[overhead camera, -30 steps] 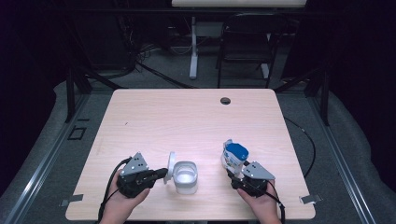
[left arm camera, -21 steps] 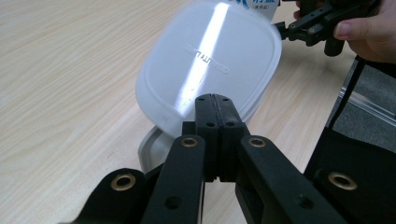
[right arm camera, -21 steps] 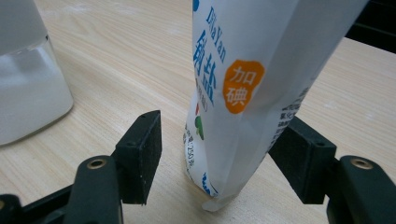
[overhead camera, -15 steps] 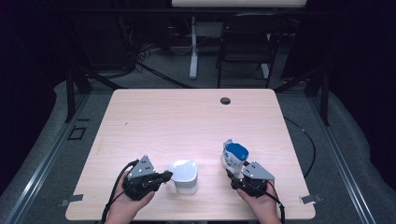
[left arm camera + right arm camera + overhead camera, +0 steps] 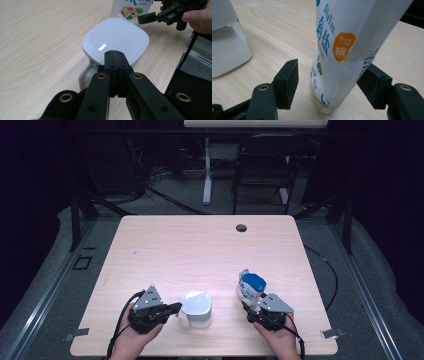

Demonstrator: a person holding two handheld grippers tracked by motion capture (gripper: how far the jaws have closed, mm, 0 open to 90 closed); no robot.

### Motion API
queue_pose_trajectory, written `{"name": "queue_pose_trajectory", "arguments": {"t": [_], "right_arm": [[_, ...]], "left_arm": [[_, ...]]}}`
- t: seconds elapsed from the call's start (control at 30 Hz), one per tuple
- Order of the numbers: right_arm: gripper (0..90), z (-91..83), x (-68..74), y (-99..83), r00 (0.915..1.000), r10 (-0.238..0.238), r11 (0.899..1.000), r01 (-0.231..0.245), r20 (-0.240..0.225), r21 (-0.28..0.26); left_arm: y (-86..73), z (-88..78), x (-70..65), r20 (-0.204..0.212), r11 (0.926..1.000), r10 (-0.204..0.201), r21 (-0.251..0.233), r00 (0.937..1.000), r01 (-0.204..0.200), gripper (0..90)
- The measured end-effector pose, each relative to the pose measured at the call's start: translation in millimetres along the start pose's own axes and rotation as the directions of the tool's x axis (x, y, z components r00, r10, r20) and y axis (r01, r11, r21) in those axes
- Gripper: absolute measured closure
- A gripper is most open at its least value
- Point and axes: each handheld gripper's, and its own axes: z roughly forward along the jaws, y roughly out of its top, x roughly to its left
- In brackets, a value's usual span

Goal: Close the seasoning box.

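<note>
A: The white lidded container stands near the table's front edge. The left gripper has its jaws pressed together on nothing, tips resting at the container's lid edge, just left of the container in the high view.

B: And the salt bag stands upright to the right of the container, a little apart from it. The right gripper has its jaws spread on both sides of the bag's lower part; the right pad looks to be touching the bag, while the left pad stands clear, so nothing is gripped yet.

A: The risk looks to be the bag tipping. It is soft and narrow at the base; a one-sided push could topple it toward the container.

B: A nudge from the closed left jaws might also slide the container.

A: Beyond the container the tabletop lies open; the near edge is close behind both hands.
</note>
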Motion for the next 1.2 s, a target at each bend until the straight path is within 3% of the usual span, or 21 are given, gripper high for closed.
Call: {"name": "queue_pose_trajectory", "arguments": {"t": [0.43,0.73,0.9,1.07,1.2], "right_arm": [[34.9,-2.4,-0.6,-1.9,1.0000,0.002,1.000,-0.002,0.003,0.012],[34.4,-4.7,0.6,-2.5,1.0000,0.001,1.000,-0.001,0.000,0.021],[34.3,-4.9,-0.6,-3.5,1.0000,0.004,1.000,-0.004,0.001,0.026],[34.3,-5.3,-1.6,-3.4,1.0000,0.001,1.000,-0.001,0.001,0.028],[34.3,-4.7,-1.8,-4.2,1.0000,0.003,1.000,-0.003,0.002,0.031]], "left_arm": [[-9.4,-6.0,20.3,-0.021,0.9979,-0.064,-0.013,0.9977,0.064,90.0],[-19.8,-9.6,37.9,-0.053,0.9932,-0.115,-0.022,0.9919,0.114,90.0],[-35.0,-9.6,56.1,-0.098,0.9853,-0.171,-0.028,0.9804,0.169,90.0],[-51.5,-9.0,71.9,-0.140,0.9719,-0.235,-0.037,0.9617,0.232,90.0],[-58.8,-8.8,77.9,-0.159,0.9659,-0.259,-0.044,0.9528,0.255,90.0]]}}
